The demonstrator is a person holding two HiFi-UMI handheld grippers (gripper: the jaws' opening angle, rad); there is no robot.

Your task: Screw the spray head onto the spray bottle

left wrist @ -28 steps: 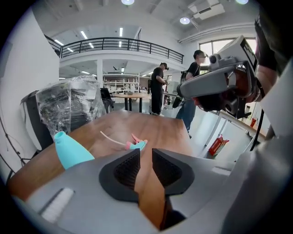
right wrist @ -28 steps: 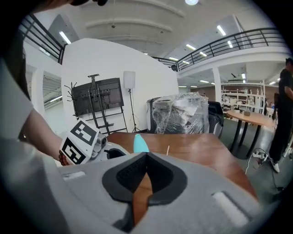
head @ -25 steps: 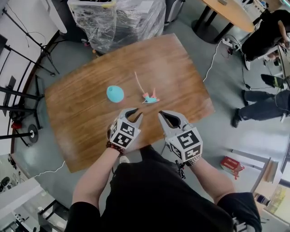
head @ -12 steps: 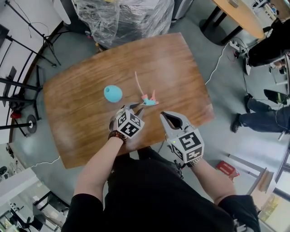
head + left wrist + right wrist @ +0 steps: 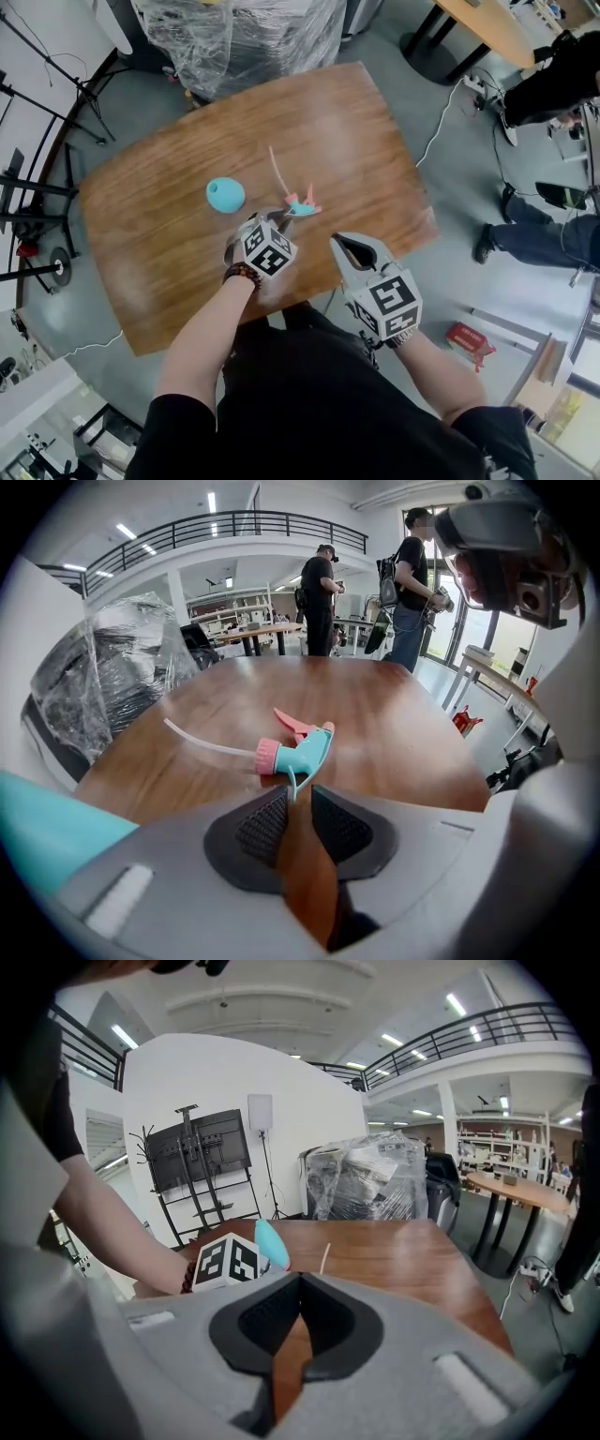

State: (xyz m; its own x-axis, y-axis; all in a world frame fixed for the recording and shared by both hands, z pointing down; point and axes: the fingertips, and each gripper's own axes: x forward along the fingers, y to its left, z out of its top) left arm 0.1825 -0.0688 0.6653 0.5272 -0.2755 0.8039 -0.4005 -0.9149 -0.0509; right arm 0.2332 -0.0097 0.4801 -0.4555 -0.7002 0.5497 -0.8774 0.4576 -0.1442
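Two grippers hover over the near edge of the desk (image 5: 356, 141). The left gripper (image 5: 277, 217) points down at the spray head (image 5: 302, 204), its jaws only narrowly apart and clamped on nothing; the left gripper view shows the spray head's thin teal trigger just at the jaw mouth, the pink collar and long tube (image 5: 206, 742) lying flat beyond. The right gripper (image 5: 342, 244) waits beside it, jaws closed and empty. Little of the task looks done: the spray head is not yet picked up, and the round teal bottle (image 5: 225, 194) sits apart from it on the desk, untouched. Left to do, by my reading, are the grasp, feeding the tube into the bottle and twisting the collar on. Nothing lies between the two parts; a plastic-wrapped stack (image 5: 244, 37) and seated people stay beyond the desk, well clear.
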